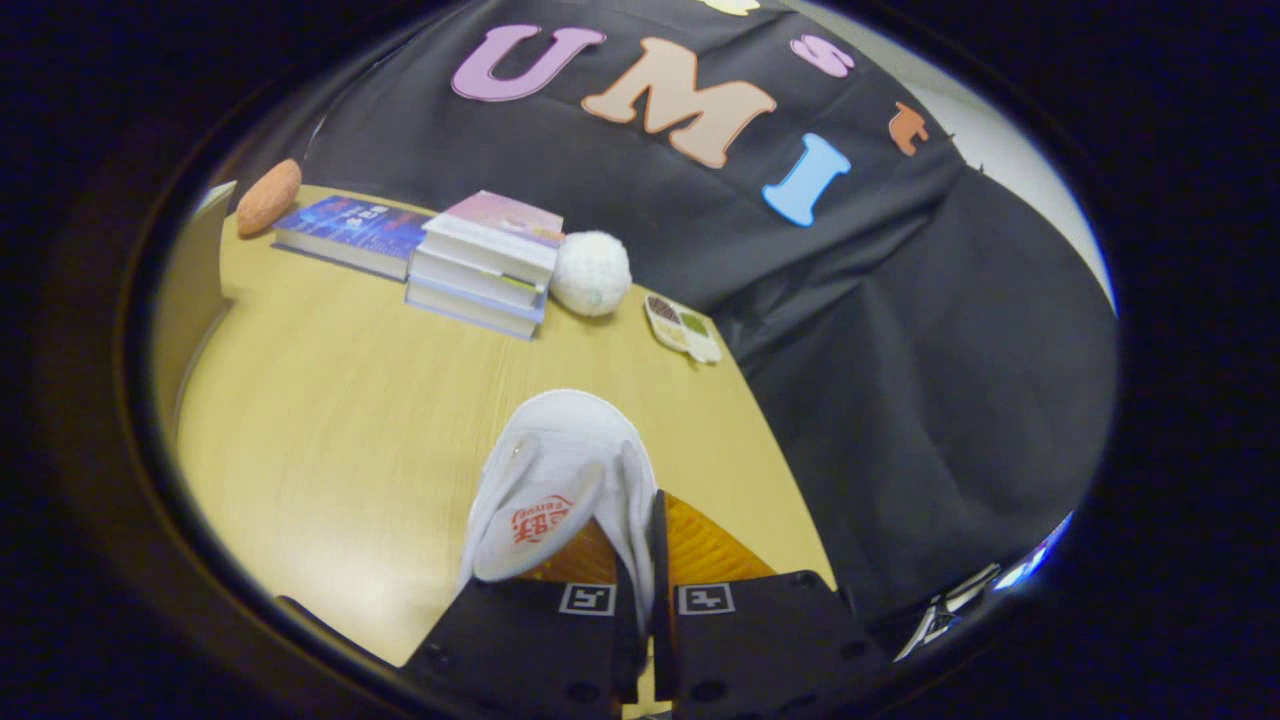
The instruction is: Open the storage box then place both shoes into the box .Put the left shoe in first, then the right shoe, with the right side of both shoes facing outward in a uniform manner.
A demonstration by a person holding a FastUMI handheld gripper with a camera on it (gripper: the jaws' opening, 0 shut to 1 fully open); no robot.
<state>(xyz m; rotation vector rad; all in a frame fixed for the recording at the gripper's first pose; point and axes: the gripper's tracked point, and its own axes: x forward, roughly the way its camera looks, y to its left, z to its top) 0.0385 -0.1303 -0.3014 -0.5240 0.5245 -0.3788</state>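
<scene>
Gripper point(645, 560) sits at the near edge of the scene, its fingers point(540, 640) drawn close together and clamped on the side wall of a white slipper point(560, 470). Both fingers press the thin fabric edge of the slipper between them, with only a narrow slit left.

The slipper is held up off the table point(330, 440), its toe pointing away from the gripper toward the far side and its opening turned to the left, so the insole with a red printed mark shows. The slipper's body hangs left of the fingers and just ahead of them. Only this one shoe is visible. Left or right shoe: cannot tell.

Under the slipper and right by the fingers is an orange ribbed surface point(705, 545), partly covered by the slipper and the fingers. What it belongs to: cannot tell.

Farther off on the wooden table, well apart from the slipper:
- a stack of books point(485, 265), pinkish cover on top
- a blue book point(345, 232) lying flat, just left of the stack
- a brown oval object point(268, 197) at the far left corner, touching or just beside the blue book
- a white fluffy ball point(591, 272) just right of the stack
- a small white divided tray point(683, 328) with dark and green contents, near the table's right edge, right of the ball

Black cloth wall point(900, 350) runs behind and right of the table.
</scene>
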